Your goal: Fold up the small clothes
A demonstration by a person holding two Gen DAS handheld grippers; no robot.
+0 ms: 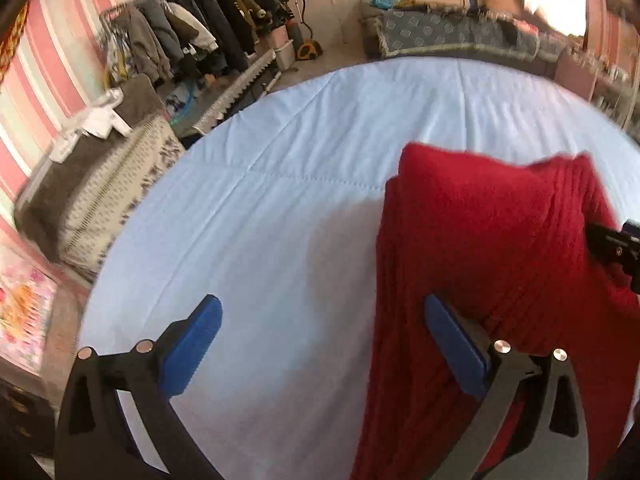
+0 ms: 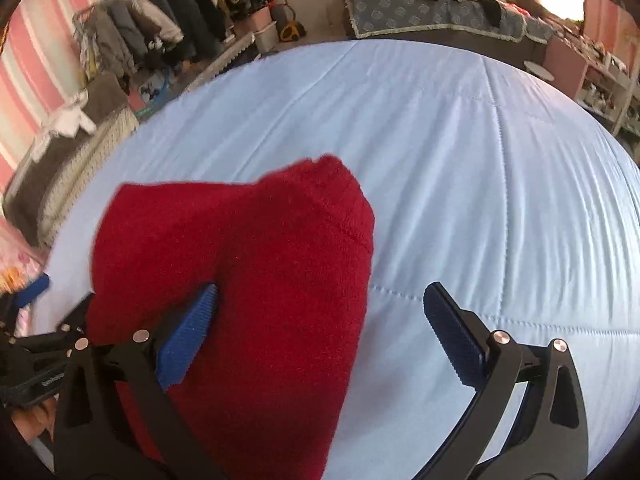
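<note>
A red knitted garment (image 1: 492, 240) hangs above the pale blue bedspread (image 1: 280, 200), folded into a thick bundle. In the left wrist view it drapes over the right finger (image 1: 456, 348) of my left gripper (image 1: 324, 344), whose jaws stand wide open with nothing between them. In the right wrist view the red garment (image 2: 256, 264) lies over the left finger (image 2: 188, 336) of my right gripper (image 2: 320, 332), also wide open. Each gripper shows in the other's view: the right gripper (image 1: 616, 248) at the garment's edge, the left gripper (image 2: 36, 344) at far left.
The blue bedspread (image 2: 500, 184) stretches far ahead and to the sides. Beyond it are a rack of dark coats (image 1: 192, 36), a chair with grey and patterned cloths (image 1: 104, 184), a low covered couch (image 1: 448, 32) and shelves (image 2: 600, 84) at right.
</note>
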